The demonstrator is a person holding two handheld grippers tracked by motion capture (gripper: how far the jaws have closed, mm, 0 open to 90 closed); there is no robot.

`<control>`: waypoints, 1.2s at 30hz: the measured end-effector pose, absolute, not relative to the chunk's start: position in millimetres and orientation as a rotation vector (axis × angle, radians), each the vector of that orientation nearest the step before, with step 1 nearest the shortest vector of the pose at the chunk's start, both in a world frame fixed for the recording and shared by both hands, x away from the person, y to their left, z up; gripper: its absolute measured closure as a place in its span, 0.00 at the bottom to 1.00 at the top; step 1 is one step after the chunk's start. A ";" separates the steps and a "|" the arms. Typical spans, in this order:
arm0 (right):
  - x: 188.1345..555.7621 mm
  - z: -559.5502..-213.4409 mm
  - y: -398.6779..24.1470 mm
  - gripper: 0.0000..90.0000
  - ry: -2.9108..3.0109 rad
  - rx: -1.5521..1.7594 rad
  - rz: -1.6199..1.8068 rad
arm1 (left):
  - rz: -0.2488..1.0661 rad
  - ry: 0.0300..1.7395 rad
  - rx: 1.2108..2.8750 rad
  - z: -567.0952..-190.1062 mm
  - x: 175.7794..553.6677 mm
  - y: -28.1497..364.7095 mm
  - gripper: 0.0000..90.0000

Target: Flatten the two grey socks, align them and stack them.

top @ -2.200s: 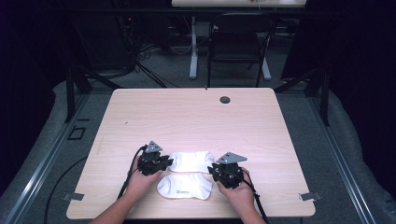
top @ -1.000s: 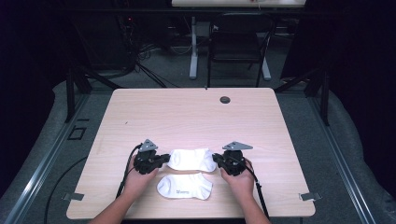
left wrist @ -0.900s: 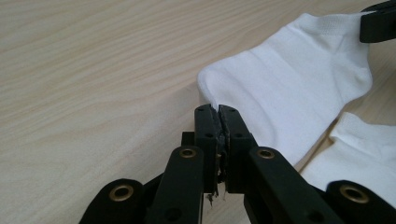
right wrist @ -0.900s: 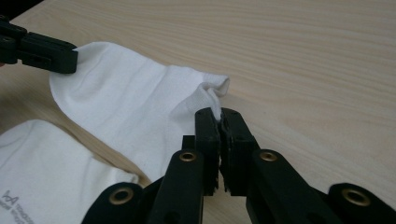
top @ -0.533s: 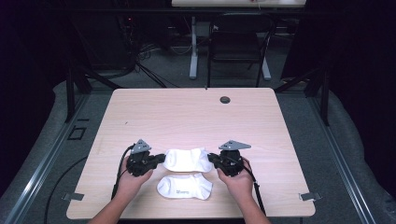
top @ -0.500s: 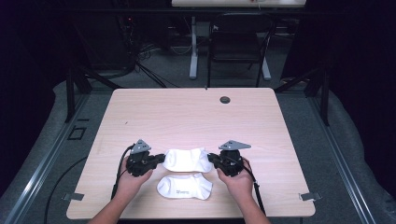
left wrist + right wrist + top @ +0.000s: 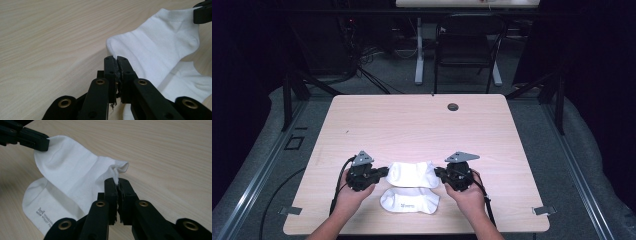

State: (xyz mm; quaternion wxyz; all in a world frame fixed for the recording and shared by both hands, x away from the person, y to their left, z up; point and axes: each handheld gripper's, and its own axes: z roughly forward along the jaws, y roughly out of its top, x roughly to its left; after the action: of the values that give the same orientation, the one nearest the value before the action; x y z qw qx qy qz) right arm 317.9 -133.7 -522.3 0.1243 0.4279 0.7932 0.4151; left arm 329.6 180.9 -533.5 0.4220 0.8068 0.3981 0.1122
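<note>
Near the front edge of the bench, about midway along it, a white sock is stretched between the two tools. The left hand-held gripper has its jaws pressed together on one end of that sock, a thin fold of cloth pinched at the tips in the left gripper view. The right hand-held gripper is likewise closed tight on the other end, with a small bunch of fabric standing above its tips in the right gripper view. The held sock seems to hang just above the bench, though its sagging middle may touch what lies under it. A second white sock, with small grey print near one end, lies flat on the bench closer to the front edge, partly beneath the first. A dark round grommet sits near the back edge.
</note>
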 end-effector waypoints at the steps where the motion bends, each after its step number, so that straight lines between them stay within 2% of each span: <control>1: 316.2 -521.6 -133.1 0.96 2.315 1.243 1.203 | 0.284 0.998 2.017 -532.8 328.0 181.6 0.97; 17: 291.6 -513.7 -130.0 0.96 2.367 1.214 1.202 | 0.272 0.987 2.044 -528.3 297.7 189.0 0.97; 36: 267.9 -530.1 -127.0 0.96 2.434 1.175 1.191 | 0.238 0.956 2.097 -543.6 277.2 188.9 0.96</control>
State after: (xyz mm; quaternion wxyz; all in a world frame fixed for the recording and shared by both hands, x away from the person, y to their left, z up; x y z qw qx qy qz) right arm 267.9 -127.0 -530.1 0.0942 0.3960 0.8205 0.4014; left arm 277.2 188.9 -543.6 0.4007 0.8293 0.3779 0.0940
